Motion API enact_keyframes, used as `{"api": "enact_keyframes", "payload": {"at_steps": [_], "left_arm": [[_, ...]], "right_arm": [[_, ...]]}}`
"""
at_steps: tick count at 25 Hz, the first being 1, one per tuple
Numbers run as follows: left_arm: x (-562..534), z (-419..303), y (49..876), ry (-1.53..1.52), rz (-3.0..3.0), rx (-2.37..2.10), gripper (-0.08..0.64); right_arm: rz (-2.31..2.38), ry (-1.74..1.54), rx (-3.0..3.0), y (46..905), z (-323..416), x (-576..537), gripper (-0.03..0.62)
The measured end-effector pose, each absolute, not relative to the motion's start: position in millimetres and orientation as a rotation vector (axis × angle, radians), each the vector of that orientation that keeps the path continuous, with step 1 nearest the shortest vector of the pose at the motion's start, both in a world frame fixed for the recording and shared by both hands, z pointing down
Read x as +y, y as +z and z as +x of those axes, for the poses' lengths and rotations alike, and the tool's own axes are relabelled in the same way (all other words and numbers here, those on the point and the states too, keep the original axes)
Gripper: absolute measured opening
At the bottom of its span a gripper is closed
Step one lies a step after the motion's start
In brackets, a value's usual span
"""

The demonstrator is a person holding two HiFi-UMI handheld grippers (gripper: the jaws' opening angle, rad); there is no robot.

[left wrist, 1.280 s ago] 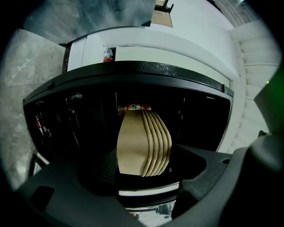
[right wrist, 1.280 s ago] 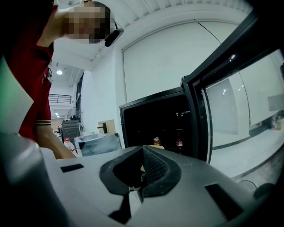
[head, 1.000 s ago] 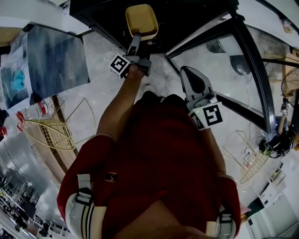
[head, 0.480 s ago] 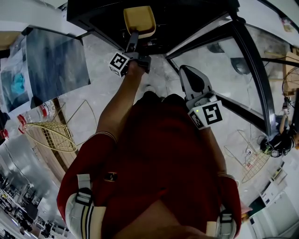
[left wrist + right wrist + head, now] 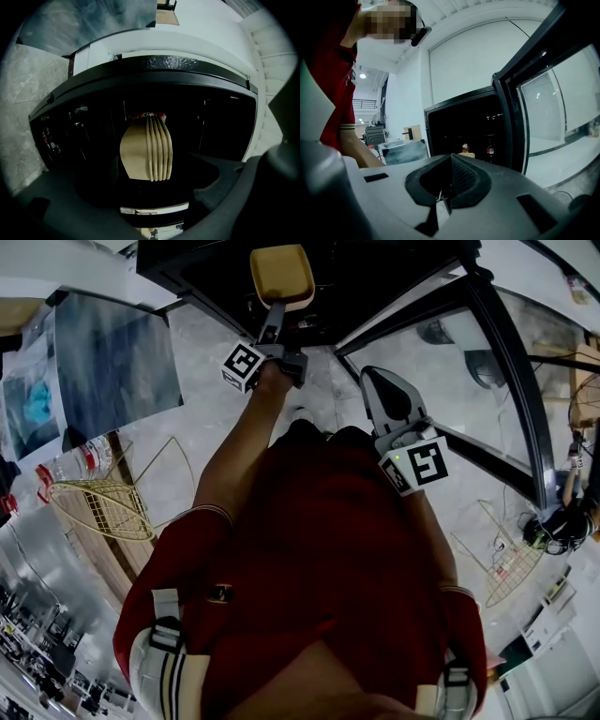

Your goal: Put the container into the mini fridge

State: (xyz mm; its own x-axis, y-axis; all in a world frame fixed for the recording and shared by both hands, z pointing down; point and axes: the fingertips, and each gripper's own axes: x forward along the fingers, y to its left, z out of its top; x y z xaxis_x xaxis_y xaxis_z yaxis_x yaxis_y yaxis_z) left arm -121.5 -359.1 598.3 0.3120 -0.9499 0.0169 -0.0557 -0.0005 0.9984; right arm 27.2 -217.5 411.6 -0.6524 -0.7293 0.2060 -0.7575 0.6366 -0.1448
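The tan, ribbed container (image 5: 281, 275) stands inside the dark opening of the black mini fridge (image 5: 384, 273). In the left gripper view the container (image 5: 146, 149) sits just ahead of the jaws and apart from both. My left gripper (image 5: 274, 313) reaches into the fridge mouth right behind the container. Its jaws have just been opening and stand wide, with the container in the gap, unpressed. My right gripper (image 5: 382, 395) hangs back outside the fridge, near the open glass door (image 5: 511, 362), shut on nothing.
A can (image 5: 464, 148) and a bottle (image 5: 489, 150) stand deeper inside the fridge. Yellow wire baskets lie on the floor at the left (image 5: 98, 507) and at the right (image 5: 511, 563). Plastic bottles (image 5: 70, 465) and a grey sheet (image 5: 112, 357) are on the left.
The container and the left gripper have edged slightly further into the fridge opening. The right gripper has kept its place.
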Motion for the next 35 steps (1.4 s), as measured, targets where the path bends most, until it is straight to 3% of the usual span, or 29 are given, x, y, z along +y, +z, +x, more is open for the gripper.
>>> {"api": "enact_keyframes", "payload": {"at_steps": [8, 21, 35], "left_arm": [[-330, -127, 584, -0.884, 1.464, -1.018, 0.4], [-266, -103, 493, -0.85, 1.726, -0.929, 0.375], [-214, -63, 393, -0.551, 2.302, -1.093, 0.166]], "right_arm": [[1.245, 0.365, -2.746, 410, 28, -213, 0.0], [1.213, 0.377, -2.807, 401, 34, -202, 0.0], [1.161, 0.371, -2.891, 374, 49, -192, 0.0]]}}
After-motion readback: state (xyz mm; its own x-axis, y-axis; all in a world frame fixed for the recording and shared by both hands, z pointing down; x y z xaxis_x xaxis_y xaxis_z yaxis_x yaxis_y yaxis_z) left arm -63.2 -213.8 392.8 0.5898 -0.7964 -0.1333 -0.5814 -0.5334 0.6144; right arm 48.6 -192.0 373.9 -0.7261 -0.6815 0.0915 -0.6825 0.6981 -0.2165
